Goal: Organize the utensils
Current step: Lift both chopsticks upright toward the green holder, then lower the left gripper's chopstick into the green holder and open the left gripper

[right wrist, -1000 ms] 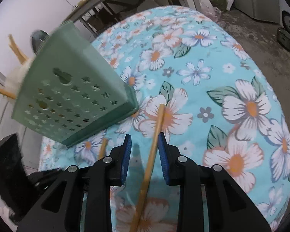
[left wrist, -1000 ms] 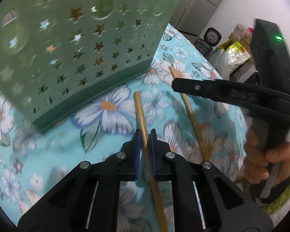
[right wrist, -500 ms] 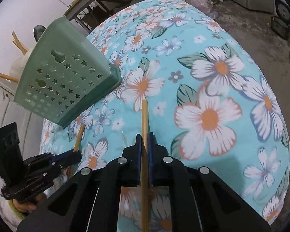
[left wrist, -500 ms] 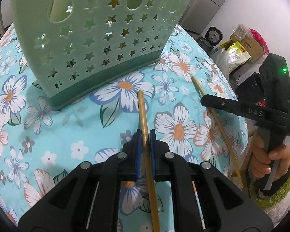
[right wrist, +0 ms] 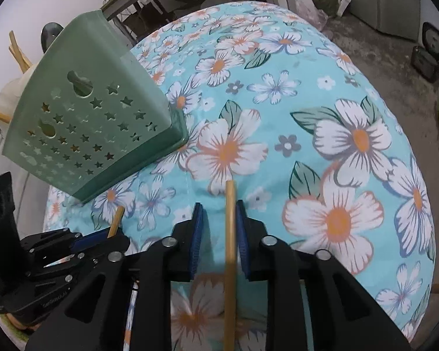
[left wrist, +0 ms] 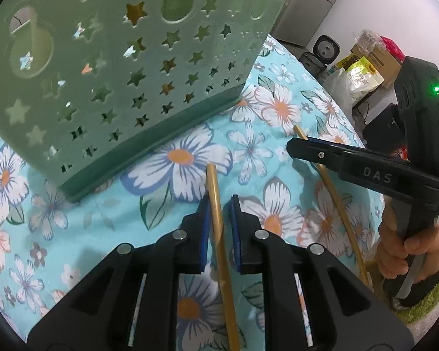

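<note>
Two hand-held grippers are each straddling a wooden chopstick lying on the flowered tablecloth [right wrist: 351, 67], just in front of the green star-punched utensil holder [left wrist: 125, 67]. The left gripper [left wrist: 218, 210] is opening around the left chopstick [left wrist: 216, 219] and the right gripper [right wrist: 219, 222] around the right chopstick [right wrist: 230, 234], neither one pinched. This looks like the pick-up step; next, each would need a firm pinch before lifting into the holder.

Both grippers are black plastic with blue pads lining the jaws and silver screws behind them. The right gripper [left wrist: 365, 169] carries raised "DAS" lettering and a green light; a fuzzy green cuff [left wrist: 424, 298] wraps the wrist.
</note>
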Action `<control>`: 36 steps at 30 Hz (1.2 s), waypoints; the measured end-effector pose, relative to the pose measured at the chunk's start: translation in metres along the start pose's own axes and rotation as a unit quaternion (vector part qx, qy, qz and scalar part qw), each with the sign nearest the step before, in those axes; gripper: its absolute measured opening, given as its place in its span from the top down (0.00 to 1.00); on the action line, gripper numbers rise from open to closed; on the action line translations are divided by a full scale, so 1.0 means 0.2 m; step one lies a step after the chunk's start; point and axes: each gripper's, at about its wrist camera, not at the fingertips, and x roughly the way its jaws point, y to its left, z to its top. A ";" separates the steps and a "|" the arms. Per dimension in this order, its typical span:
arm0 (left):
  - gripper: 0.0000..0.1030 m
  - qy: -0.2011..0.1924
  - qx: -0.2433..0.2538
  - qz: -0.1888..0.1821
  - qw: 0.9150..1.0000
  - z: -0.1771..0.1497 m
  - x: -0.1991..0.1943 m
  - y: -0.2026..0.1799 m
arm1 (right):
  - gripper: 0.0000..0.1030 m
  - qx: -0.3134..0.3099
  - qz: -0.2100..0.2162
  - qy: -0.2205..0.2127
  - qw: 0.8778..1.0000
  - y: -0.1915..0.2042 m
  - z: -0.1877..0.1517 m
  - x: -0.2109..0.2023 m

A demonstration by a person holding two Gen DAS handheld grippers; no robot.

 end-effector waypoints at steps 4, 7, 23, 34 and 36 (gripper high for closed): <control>0.93 -0.003 -0.002 0.001 1.000 0.00 -0.01 0.00 | 0.93 0.005 0.015 -0.013 1.000 0.01 0.00 -0.04; 0.94 -0.019 -0.006 -0.018 1.000 0.01 -0.07 0.00 | 0.93 0.001 0.024 -0.031 0.999 0.03 0.02 -0.11; 0.95 -0.166 0.040 -0.082 0.982 0.08 -0.73 -0.09 | 0.93 -0.007 0.078 -0.165 0.983 0.11 0.10 -0.66; 0.95 -0.255 0.028 -0.086 0.963 0.10 -1.12 -0.04 | 0.93 -0.007 0.087 -0.221 0.971 0.09 0.11 -0.90; 0.95 -0.277 0.026 -0.089 0.956 0.13 -1.20 -0.04 | 0.93 -0.006 0.087 -0.224 0.971 0.09 0.12 -0.91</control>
